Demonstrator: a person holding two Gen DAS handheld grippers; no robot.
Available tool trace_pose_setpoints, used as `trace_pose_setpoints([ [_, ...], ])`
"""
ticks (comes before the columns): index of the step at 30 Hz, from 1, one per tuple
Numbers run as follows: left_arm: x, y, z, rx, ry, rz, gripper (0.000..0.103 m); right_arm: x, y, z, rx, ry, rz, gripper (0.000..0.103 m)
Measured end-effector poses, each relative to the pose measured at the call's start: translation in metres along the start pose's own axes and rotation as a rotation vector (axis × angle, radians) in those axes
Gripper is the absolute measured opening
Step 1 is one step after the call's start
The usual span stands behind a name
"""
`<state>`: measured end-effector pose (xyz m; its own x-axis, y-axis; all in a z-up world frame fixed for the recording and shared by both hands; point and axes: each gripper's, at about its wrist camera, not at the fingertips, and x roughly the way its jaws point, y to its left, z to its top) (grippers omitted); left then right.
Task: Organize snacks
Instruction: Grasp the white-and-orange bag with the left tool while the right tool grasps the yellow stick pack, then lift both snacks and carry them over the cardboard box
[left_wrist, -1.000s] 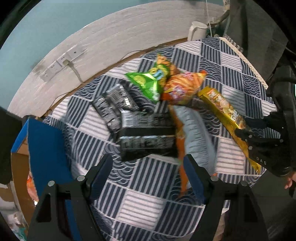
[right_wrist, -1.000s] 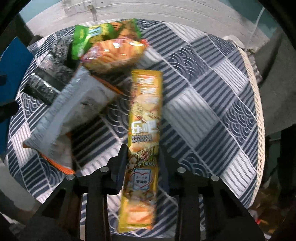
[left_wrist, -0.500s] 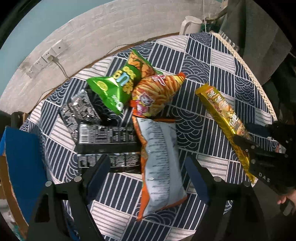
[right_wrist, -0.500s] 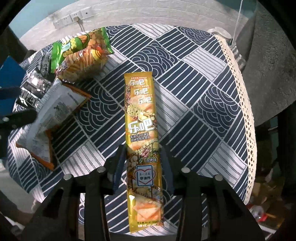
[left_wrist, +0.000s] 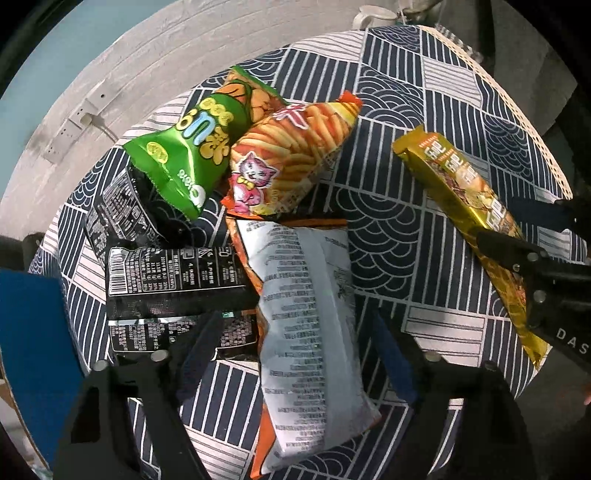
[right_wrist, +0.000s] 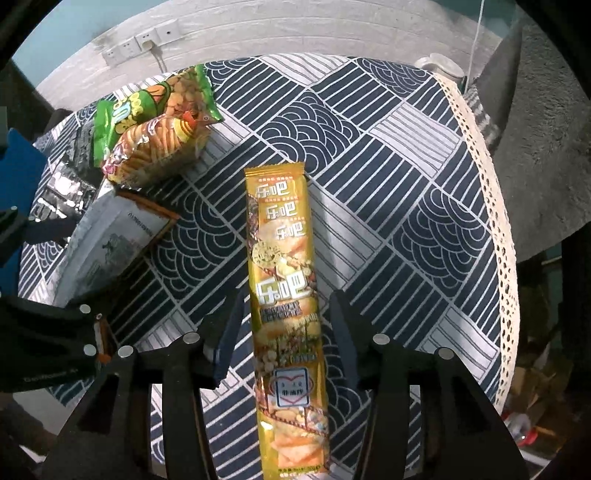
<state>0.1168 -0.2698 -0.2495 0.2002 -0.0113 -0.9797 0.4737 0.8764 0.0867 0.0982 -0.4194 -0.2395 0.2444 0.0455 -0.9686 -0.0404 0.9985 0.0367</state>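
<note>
Round worktop (right_wrist: 424, 192) under a patterned cloth, white cup (right_wrist: 441, 66) at its far edge. Five-odd snacks: silver bag (left_wrist: 310, 325), green bag (left_wrist: 192, 155), orange bag (left_wrist: 291, 155), two black packets (left_wrist: 173, 273), one long yellow packet (right_wrist: 286, 302). Left fingers (left_wrist: 295, 354) spread astride the silver bag; right fingers (right_wrist: 284, 336) spread astride the yellow packet, not touching it.

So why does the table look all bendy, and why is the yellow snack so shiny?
Left wrist view: the fisheye lens bows the tablecloth into a ball shape, and light glints off the green bag. Right wrist view: same curved edges, glare streaks on the long yellow packet, everything sharp, dark corners around the round picture.
</note>
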Motion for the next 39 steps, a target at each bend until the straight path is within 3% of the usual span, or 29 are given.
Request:
trace_pose_setpoints([
  [2, 0.001, 0.003, -0.001, -0.003, 0.009, -0.025, 0.053, 0.004, 0.002, 0.002, 0.005, 0.006, 0.003, 0.048],
  [7, -0.005, 0.006, -0.007, 0.007, -0.02, -0.028, 0.039, 0.018, 0.005, 0.003, 0.002, 0.03, -0.008, 0.048],
  [9, -0.008, 0.008, -0.009, 0.009, -0.027, -0.03, 0.038, 0.023, 0.005, 0.002, -0.004, 0.038, -0.015, 0.047],
  [11, -0.012, 0.01, -0.012, 0.007, -0.034, -0.034, 0.037, 0.025, 0.005, 0.002, -0.006, 0.032, -0.021, 0.034],
  [13, -0.016, 0.012, -0.014, 0.009, -0.044, -0.037, 0.036, 0.023, 0.006, 0.001, -0.018, 0.022, -0.023, 0.03],
  [23, -0.049, 0.016, -0.032, 0.009, -0.102, -0.035, 0.036, -0.018, 0.02, -0.012, -0.038, -0.011, -0.023, 0.03],
  [39, -0.103, 0.059, -0.068, -0.049, -0.18, -0.024, 0.036, -0.088, 0.069, -0.029, -0.112, -0.091, 0.04, 0.03],
])
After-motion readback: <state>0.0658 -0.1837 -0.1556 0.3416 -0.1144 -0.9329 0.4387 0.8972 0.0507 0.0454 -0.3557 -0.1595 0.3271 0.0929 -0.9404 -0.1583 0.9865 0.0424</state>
